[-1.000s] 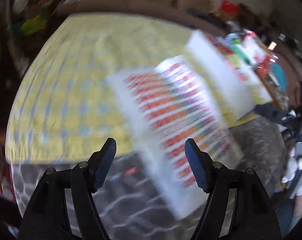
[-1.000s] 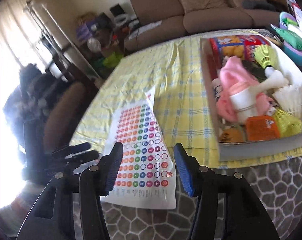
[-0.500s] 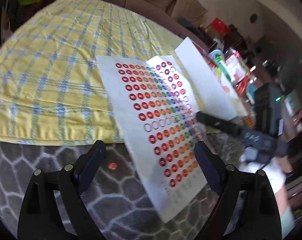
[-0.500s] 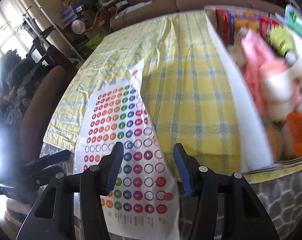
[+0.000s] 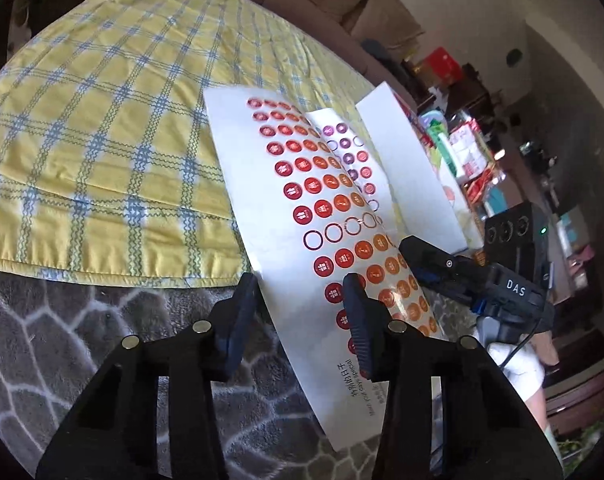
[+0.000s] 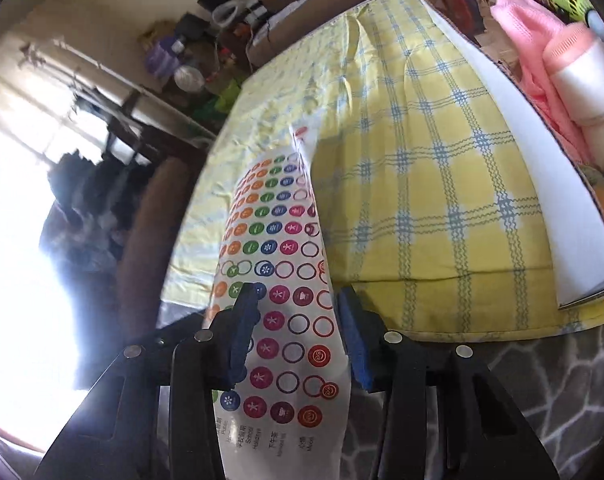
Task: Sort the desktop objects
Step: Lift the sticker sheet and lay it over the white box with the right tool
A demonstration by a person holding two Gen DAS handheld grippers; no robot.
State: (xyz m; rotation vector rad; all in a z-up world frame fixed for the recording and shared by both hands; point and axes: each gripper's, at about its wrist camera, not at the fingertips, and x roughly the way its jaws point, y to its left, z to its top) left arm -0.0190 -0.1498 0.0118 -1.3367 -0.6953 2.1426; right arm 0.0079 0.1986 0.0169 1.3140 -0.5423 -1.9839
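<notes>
Both hand-held grippers, left (image 5: 300,316) and right (image 6: 296,332), stood released around the sticker sheet (image 5: 302,216) overhanging the bench (image 5: 102,128). I judged the pickup just starting; next, clench on its edge.

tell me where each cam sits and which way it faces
Left wrist: on the left claw, looking along its fingers over the sticker sheet toward the yellow checked cloth; the right claw shows too.
Right wrist: on the right claw, facing the sticker sheet, the cloth and the white tray.
Shared: sheet, cloth, tray.
</notes>
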